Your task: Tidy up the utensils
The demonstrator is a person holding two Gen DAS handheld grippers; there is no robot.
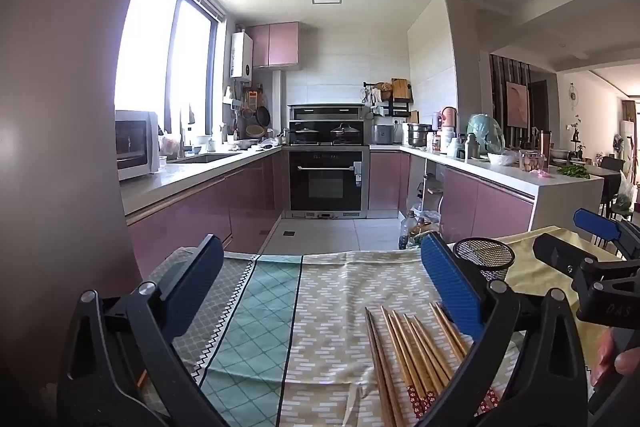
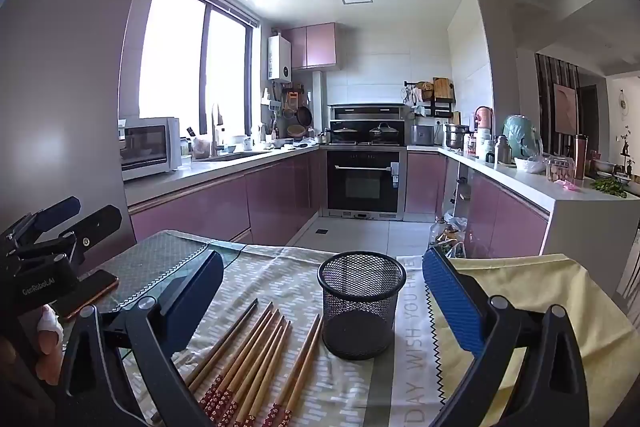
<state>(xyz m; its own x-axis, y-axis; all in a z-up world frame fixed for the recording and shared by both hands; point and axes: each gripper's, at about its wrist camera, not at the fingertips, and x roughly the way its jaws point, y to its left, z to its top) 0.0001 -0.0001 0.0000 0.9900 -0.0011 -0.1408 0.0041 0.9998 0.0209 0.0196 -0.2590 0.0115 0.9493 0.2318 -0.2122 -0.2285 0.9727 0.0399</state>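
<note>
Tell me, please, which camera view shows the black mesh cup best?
The right wrist view shows it best: the black mesh cup stands whole and upright on the cloth, right of the chopsticks, and looks empty. The left wrist view shows only its upper part, the rest hidden behind that gripper's right finger.

The table [image 2: 132, 263] is a glass-topped surface, covered almost fully by patterned cloths [image 2: 280, 279]: grey mesh-print, teal lattice, beige dash-print, and a plain yellow cloth [image 2: 520, 291] at the right. Lying directly on the beige cloth: a row of wooden chopsticks [image 2: 256, 359], roughly parallel, red-patterned ends nearest. Just beside them stands an upright black mesh cup [image 2: 360, 303]. A phone [image 2: 90, 291] rests flat at the left edge.
</note>
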